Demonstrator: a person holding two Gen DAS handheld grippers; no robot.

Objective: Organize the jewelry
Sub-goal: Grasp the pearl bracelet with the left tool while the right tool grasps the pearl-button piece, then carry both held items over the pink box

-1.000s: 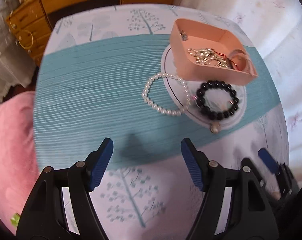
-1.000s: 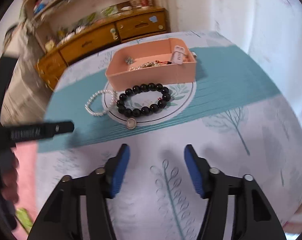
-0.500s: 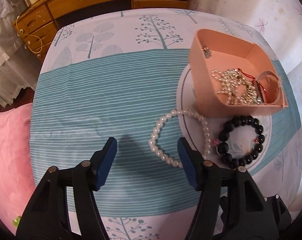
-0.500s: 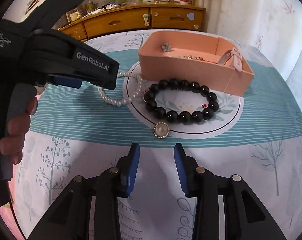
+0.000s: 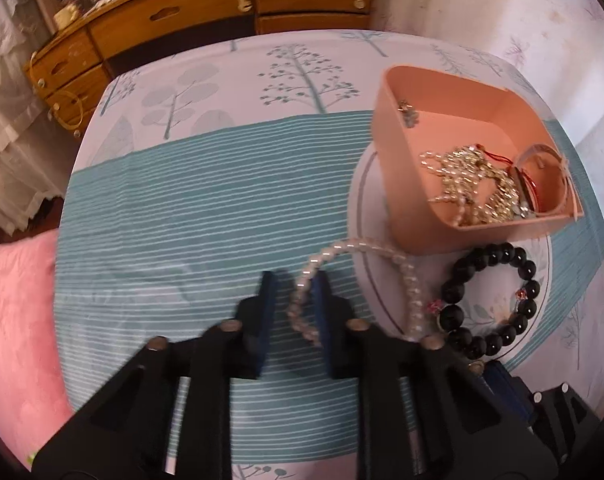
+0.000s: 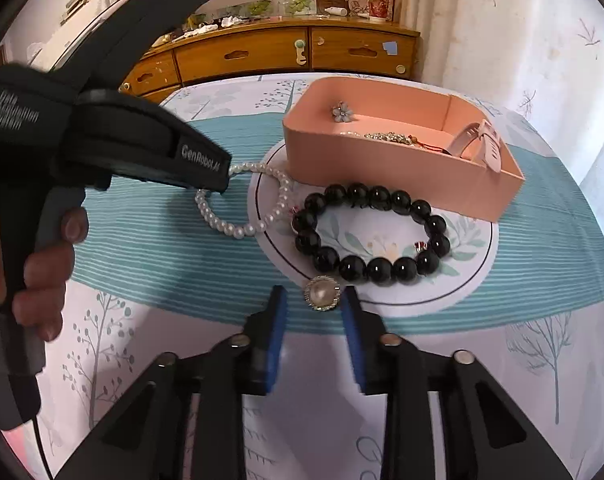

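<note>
pink tray [image 6: 401, 168] on the surface holds gold chains [image 5: 473, 184], a flower earring [image 6: 343, 111] and a pink watch [image 6: 483, 142]. left gripper [image 5: 292, 308], just closing, straddles the pearl bracelet [image 6: 238, 204]; contact unclear. right gripper [image 6: 313, 322], just closing, brackets the pearl brooch [image 6: 321, 293] without touching.

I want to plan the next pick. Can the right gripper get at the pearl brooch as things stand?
Probably yes. The brooch lies on the cloth between the fingers of the right gripper, whose jaws have just been closing around it. Nothing covers it; the black bracelet lies just behind it.
</note>
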